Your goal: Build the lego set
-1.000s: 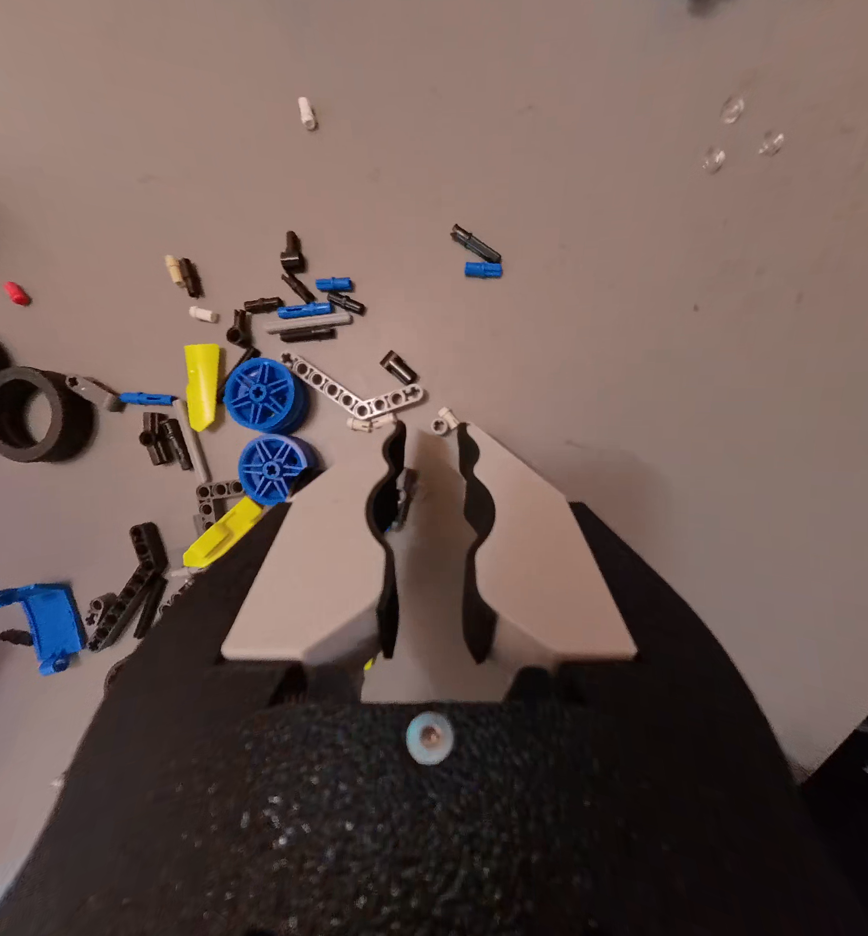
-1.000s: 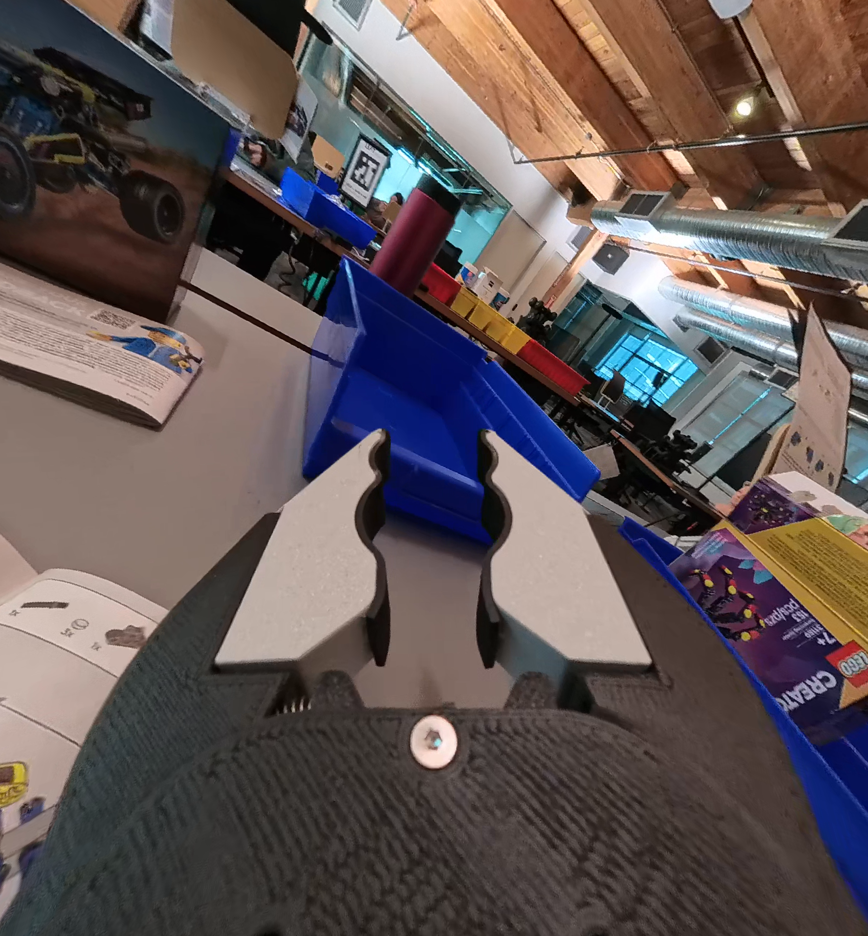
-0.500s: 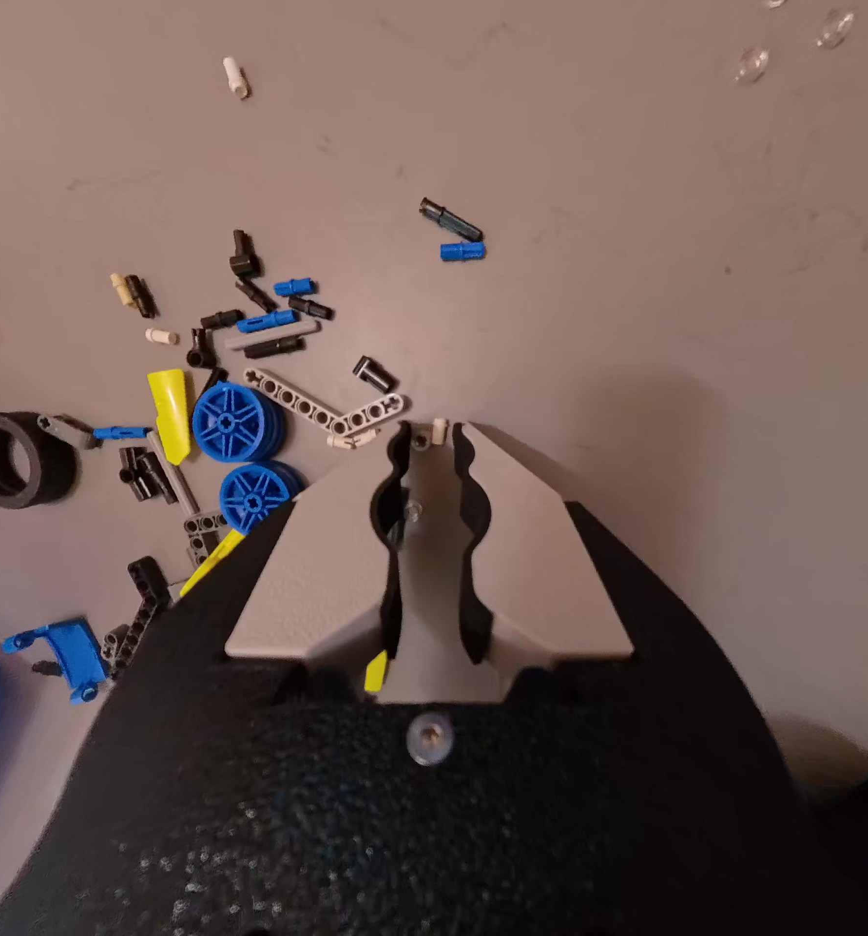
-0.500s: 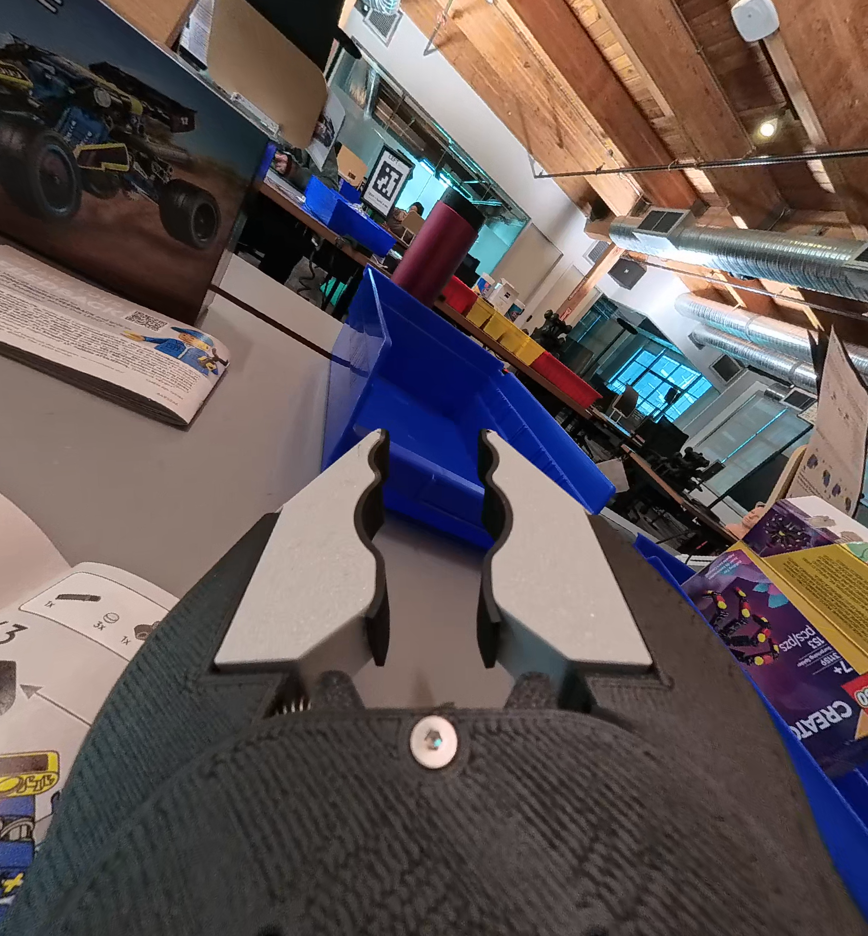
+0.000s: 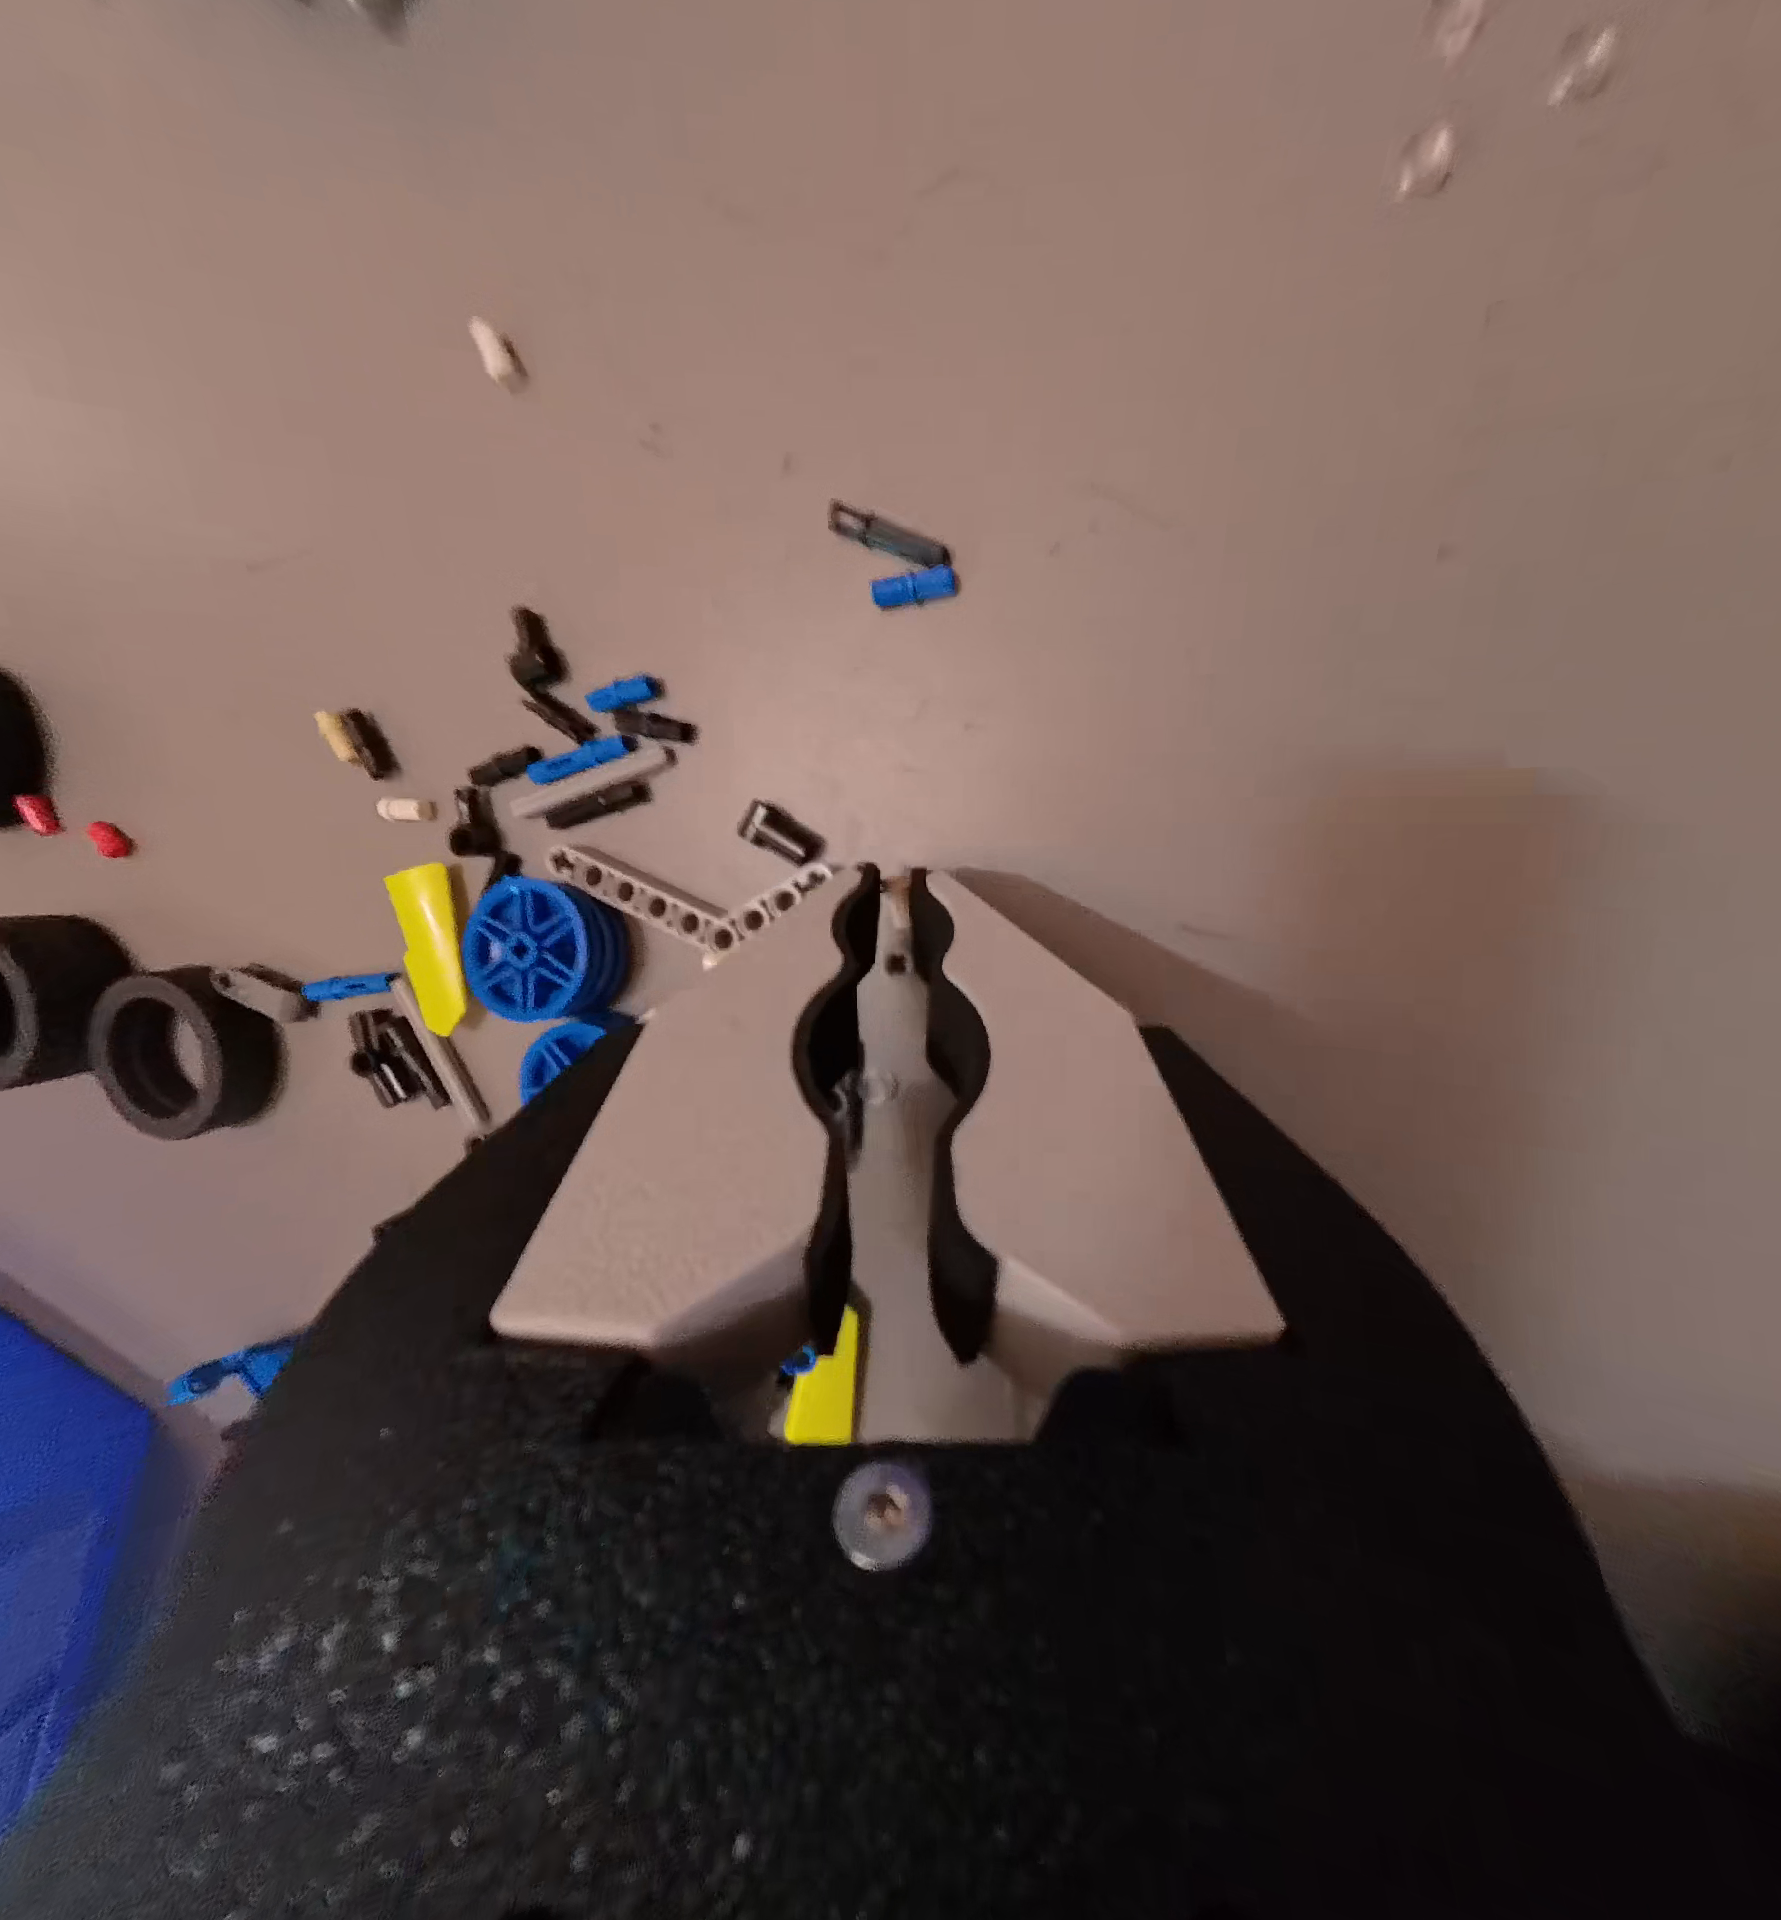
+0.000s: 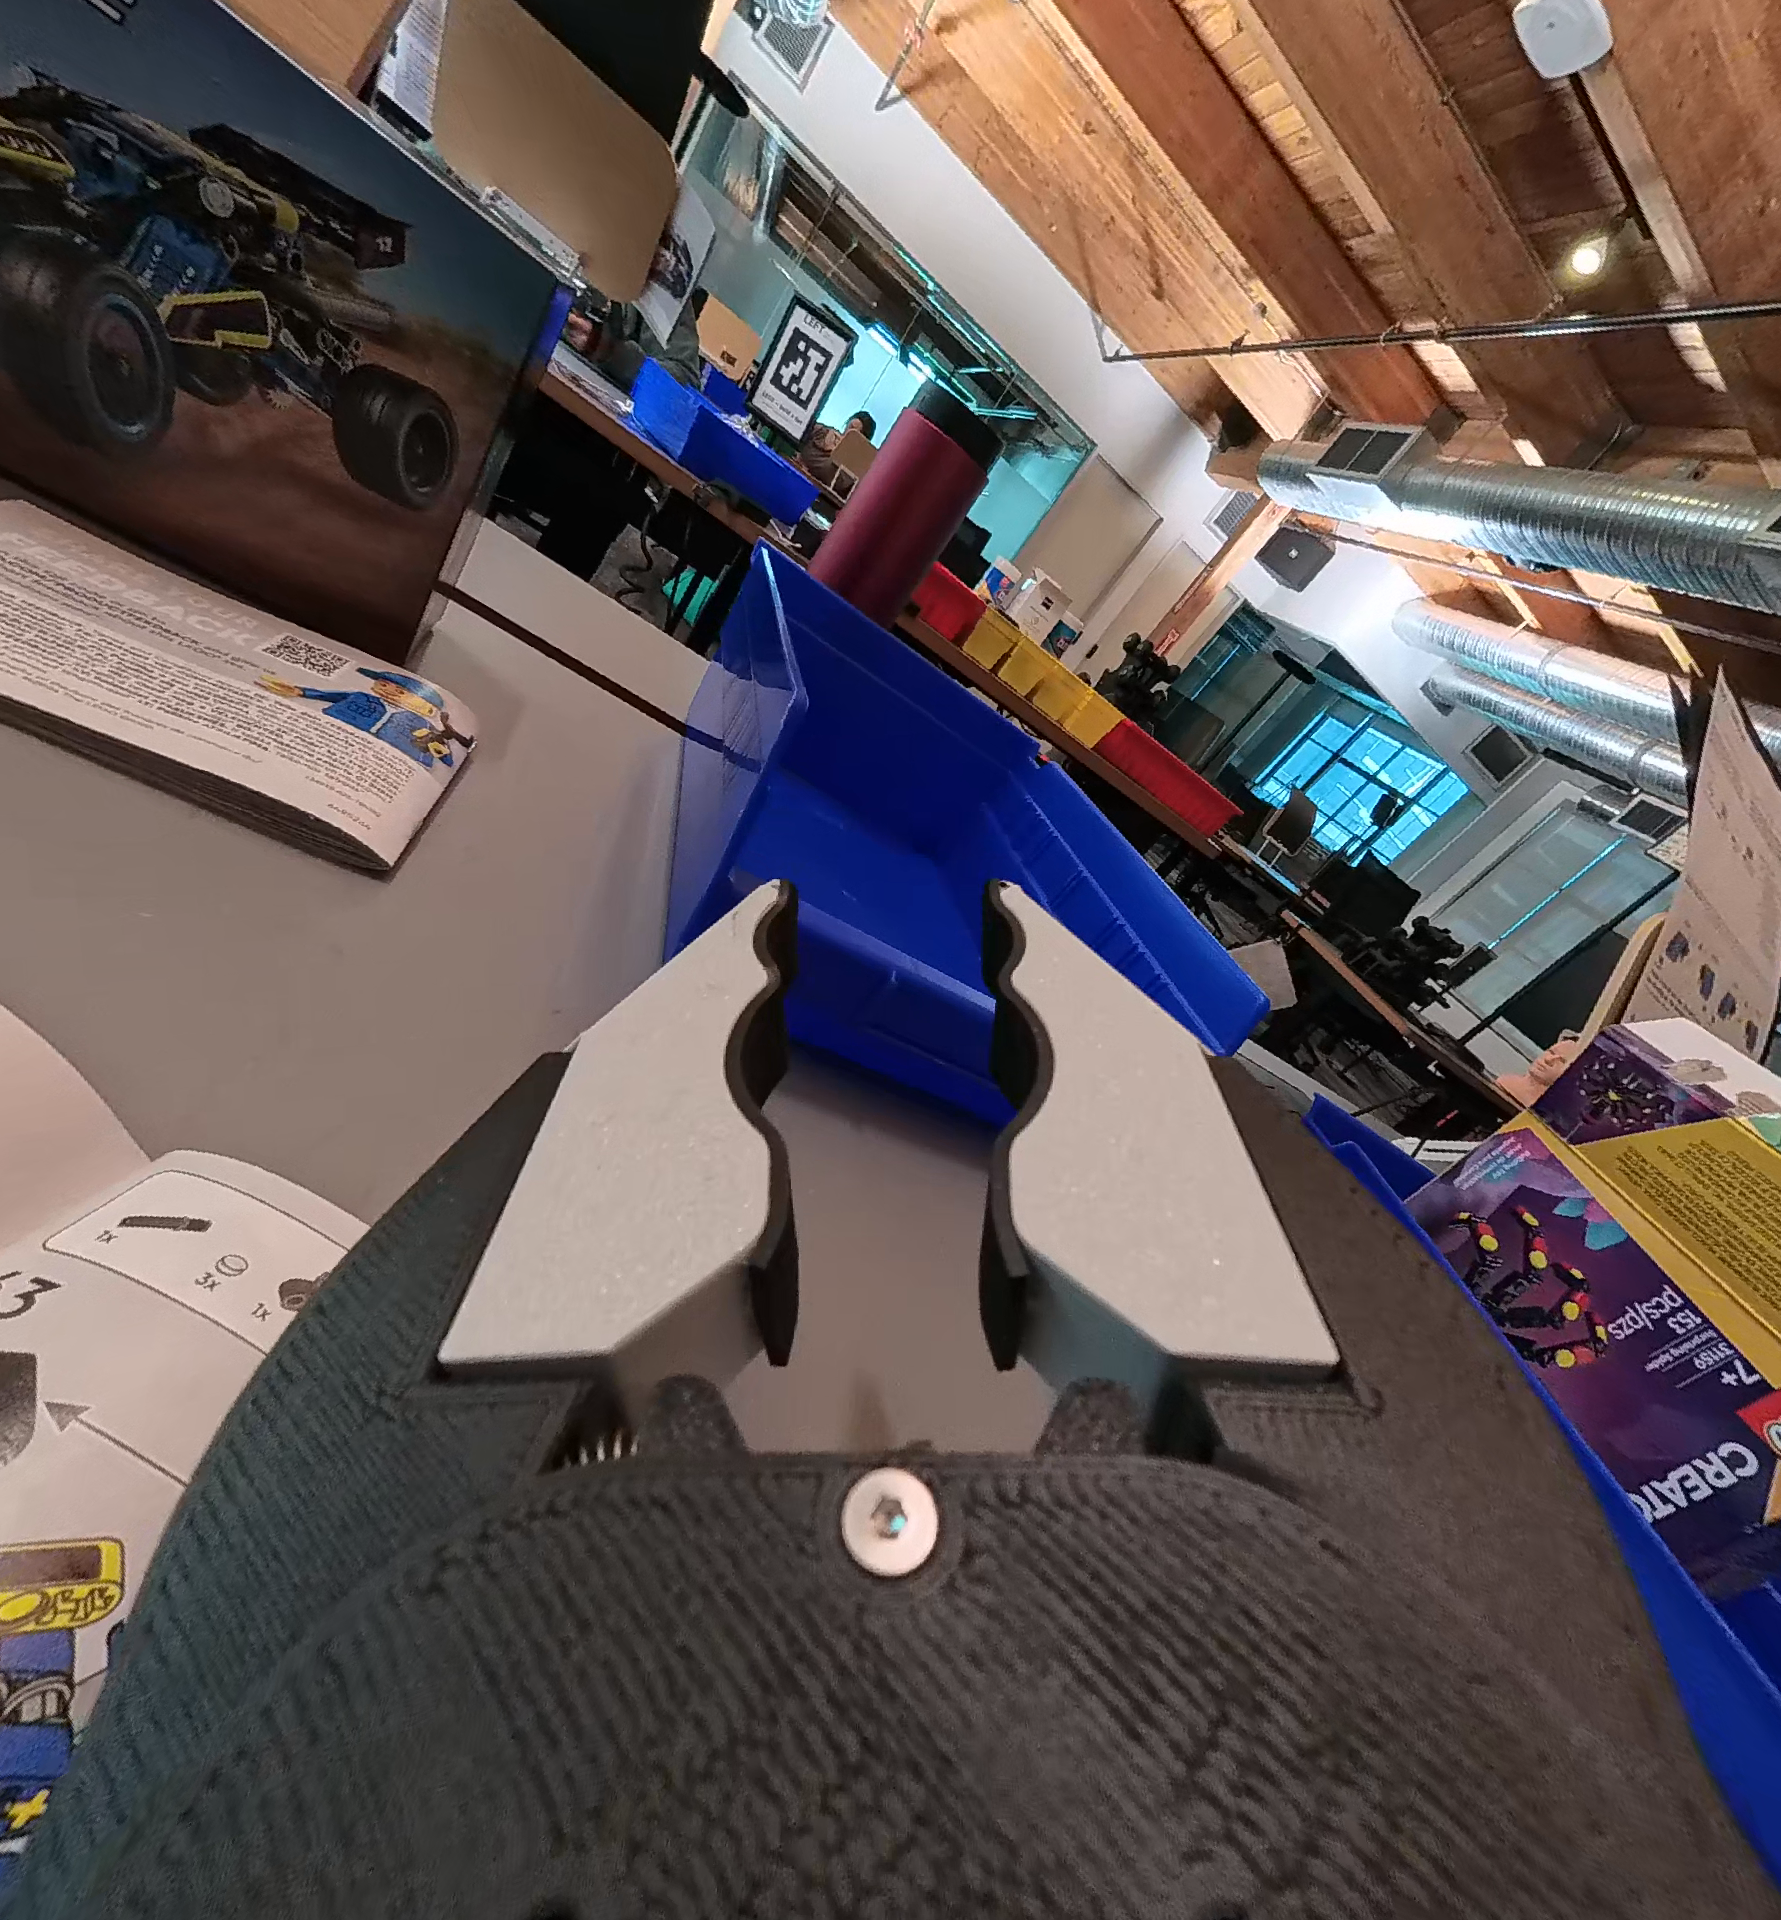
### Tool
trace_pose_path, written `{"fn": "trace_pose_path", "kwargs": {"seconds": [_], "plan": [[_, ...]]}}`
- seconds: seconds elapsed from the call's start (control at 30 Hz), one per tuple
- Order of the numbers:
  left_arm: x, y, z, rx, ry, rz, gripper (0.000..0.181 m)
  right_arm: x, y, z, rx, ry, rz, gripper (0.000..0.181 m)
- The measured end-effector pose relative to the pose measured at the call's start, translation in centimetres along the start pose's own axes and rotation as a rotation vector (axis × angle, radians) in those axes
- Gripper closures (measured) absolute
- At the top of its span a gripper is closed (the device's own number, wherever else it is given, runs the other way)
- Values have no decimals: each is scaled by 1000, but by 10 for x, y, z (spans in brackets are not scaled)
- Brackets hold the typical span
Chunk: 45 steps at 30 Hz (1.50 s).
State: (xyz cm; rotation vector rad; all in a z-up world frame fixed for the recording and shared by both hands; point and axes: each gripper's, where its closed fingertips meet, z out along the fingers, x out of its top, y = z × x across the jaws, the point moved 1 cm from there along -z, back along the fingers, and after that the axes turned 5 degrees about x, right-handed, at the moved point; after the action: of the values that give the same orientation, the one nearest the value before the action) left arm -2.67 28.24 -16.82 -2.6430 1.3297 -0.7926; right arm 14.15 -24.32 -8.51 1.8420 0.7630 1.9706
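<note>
Left gripper fingers have narrowed over the grey table.

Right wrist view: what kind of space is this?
Probably a shared workshop or lab in a converted industrial loft. Exposed wooden ceiling with bare metal ducts, long benches carrying coloured parts bins, and a blue bin beside an open instruction booklet.

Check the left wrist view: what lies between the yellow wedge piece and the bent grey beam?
A blue wheel hub sits between the yellow wedge and the grey beam, in the left wrist view.
</note>
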Motion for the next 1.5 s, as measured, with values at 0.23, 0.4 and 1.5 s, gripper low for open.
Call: {"fn": "trace_pose_path", "kwargs": {"seconds": [0.23, 0.4, 1.5], "plan": [[54, 26, -11, -96, 261, 77, 179, 0, 0, 0, 0, 1, 5, 147], [105, 78, 13, -203, 342, 237, 179, 0, 0, 0, 0, 1, 6, 147], [-24, -28, -4, 48, 88, -190, 169, -1, 0, 0, 1, -3, -5, 146]]}}
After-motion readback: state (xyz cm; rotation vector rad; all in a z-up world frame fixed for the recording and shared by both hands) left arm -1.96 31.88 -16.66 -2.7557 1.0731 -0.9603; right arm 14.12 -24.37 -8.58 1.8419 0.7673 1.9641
